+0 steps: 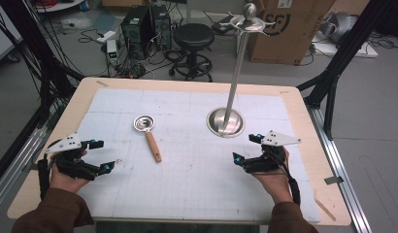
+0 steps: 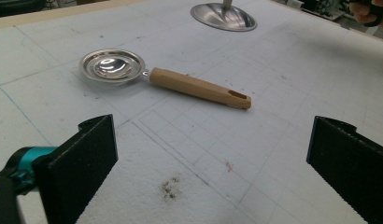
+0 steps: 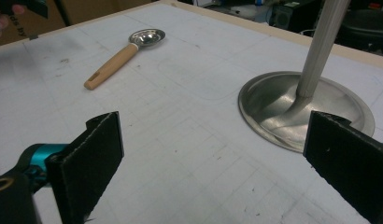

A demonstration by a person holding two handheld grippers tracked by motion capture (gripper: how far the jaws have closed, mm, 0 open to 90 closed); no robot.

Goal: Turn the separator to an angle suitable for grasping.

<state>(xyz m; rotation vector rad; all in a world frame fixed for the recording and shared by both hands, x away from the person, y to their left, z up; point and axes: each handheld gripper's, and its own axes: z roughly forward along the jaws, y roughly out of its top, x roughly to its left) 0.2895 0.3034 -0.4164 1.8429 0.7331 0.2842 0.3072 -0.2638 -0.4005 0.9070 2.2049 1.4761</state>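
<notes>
Worktop [image 1: 114, 87] of pale wood, covered by a white gridded mat [image 1: 197, 170], seen from above your side. A small metal strainer [image 1: 149, 133] with a wooden handle [image 1: 154, 147] lies flat on the mat, left of centre. Its long axis runs nearly front to back: the round bowl [image 1: 144, 123] points away from you, and the handle end points toward you, angled slightly to your right. To its right stands a tall metal stand [image 1: 236, 73], its round base [image 1: 225, 122] on the mat, well apart from the strainer.

Your left gripper [image 1: 102, 155] rests near the worktop's left edge with its jaws wide apart, holding nothing. Your right gripper [image 1: 245, 148] sits just in front of the stand's base, jaws likewise spread and empty.

The left gripper view shows a slot in the handle's end and a dark smudge [image 2: 170, 187] on the mat between the jaws. The high view shows the stand's hooked top [image 1: 249, 19], plus a stool [image 1: 193, 36] and cardboard box [image 1: 289, 29] on the floor beyond.
</notes>
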